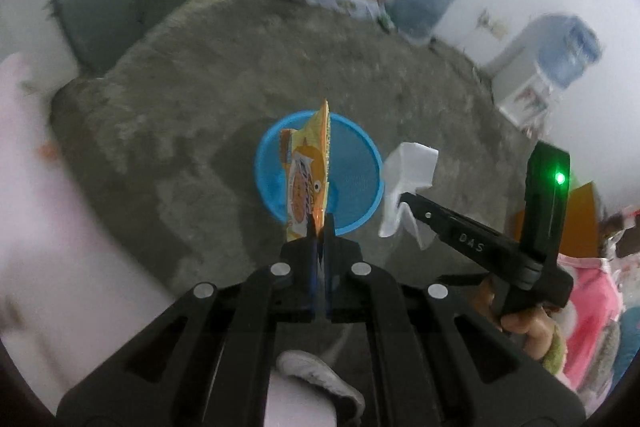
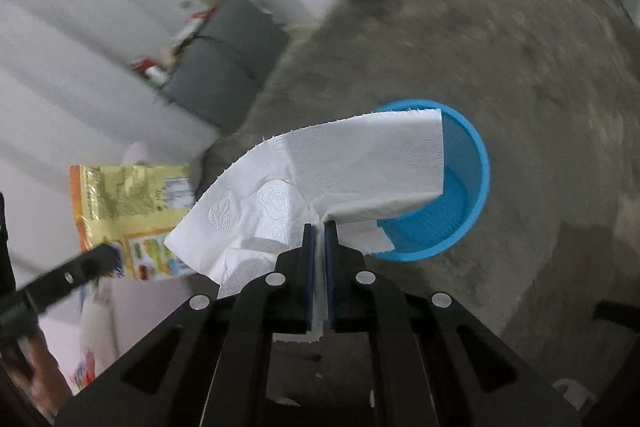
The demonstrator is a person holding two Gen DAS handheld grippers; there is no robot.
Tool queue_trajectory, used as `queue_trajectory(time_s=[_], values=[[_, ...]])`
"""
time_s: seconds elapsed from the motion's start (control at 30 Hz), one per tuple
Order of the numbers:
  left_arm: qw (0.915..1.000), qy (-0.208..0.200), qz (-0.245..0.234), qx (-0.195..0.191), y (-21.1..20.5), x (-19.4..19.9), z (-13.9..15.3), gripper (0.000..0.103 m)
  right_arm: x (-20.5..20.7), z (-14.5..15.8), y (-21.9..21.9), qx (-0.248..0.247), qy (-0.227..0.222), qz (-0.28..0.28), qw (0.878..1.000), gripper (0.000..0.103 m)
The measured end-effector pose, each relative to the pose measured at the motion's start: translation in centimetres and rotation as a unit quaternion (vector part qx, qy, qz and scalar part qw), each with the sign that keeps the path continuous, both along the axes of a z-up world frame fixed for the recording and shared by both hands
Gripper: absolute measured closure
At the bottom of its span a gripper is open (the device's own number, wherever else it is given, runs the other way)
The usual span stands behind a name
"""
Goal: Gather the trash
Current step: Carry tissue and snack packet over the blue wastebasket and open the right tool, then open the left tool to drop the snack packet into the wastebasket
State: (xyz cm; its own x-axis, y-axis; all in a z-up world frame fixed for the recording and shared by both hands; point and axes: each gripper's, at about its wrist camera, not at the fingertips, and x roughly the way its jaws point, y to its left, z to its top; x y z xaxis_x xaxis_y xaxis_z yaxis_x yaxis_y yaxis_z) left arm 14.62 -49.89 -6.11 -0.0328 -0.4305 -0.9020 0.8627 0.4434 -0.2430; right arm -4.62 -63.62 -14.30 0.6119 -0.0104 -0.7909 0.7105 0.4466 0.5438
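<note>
Orange and yellow foil up front in the left wrist view: the snack wrapper (image 1: 307, 179) stands edge-on, its lower corner clamped between the closed jaws of the left gripper (image 1: 320, 227), rising straight out from the fingertips. Right behind it on the grey concrete floor (image 1: 200, 107) sits the blue mesh bin (image 1: 360, 163), so the wrapper hangs over the bin's open mouth as seen from here. Off to the right, the right gripper (image 1: 404, 201) reaches in with a white tissue (image 1: 408, 167) at its tip, just beside the bin's rim, a hand (image 1: 520, 323) on its handle. Over to the right wrist view: the right gripper (image 2: 319, 227) is pinched shut on the tissue (image 2: 340, 171), which fans out ahead of the fingertips, one flap draped across the near side of the bin (image 2: 476, 163), the other sagging left. The bin lies just ahead and to the right of the claw. At the left, the wrapper (image 2: 132, 203) shows its printed back, held by the left gripper (image 2: 104, 255).
</note>
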Motion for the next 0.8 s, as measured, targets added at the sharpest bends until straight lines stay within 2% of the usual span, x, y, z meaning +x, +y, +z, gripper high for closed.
queue_trajectory(time_s=[0.17,0.27,0.3,0.33,0.37,0.4,0.43,0.57,0.7,0.8], values=[[0.9991,0.006,-0.021,0.035,-6.7,0.0,-7.1,0.102,1.7,-6.9,-4.6,0.062,0.04,-0.011,0.997,0.094],[0.9982,0.012,-0.013,0.057,-8.5,0.2,-11.1,0.1,3.1,-9.9,-6.1,0.101,0.046,-0.019,0.994,0.093],[0.9979,0.009,-0.011,0.063,-8.9,0.4,-12.1,0.098,3.3,-11.4,-6.8,0.125,0.039,-0.026,0.991,0.087],[0.9974,0.003,-0.011,0.071,-9.4,0.4,-13.2,0.09,3.3,-12.7,-7.4,0.144,0.038,-0.039,0.988,0.081],[0.9968,-0.004,-0.009,0.079,-9.8,0.4,-14.0,0.078,3.1,-13.6,-7.9,0.153,0.039,-0.048,0.986,0.069],[0.9965,-0.01,-0.007,0.082,-10.1,0.3,-14.6,0.073,3.1,-14.6,-8.3,0.163,0.044,-0.057,0.984,0.061],[0.9964,-0.016,-0.005,0.083,-10.5,0.4,-15.1,0.068,3.1,-15.3,-8.4,0.168,0.048,-0.061,0.983,0.059],[0.9977,-0.011,0.007,0.067,-10.5,0.9,-14.7,0.062,3.1,-16.8,-9.1,0.184,0.056,-0.079,0.978,0.053],[0.9989,-0.008,0.018,0.042,-10.2,1.4,-13.4,0.057,2.5,-15.9,-8.5,0.171,0.043,-0.09,0.98,0.048],[0.9994,-0.013,0.018,0.028,-9.4,1.0,-11.4,0.055,1.8,-15.3,-8.5,0.163,0.04,-0.096,0.981,0.047]])
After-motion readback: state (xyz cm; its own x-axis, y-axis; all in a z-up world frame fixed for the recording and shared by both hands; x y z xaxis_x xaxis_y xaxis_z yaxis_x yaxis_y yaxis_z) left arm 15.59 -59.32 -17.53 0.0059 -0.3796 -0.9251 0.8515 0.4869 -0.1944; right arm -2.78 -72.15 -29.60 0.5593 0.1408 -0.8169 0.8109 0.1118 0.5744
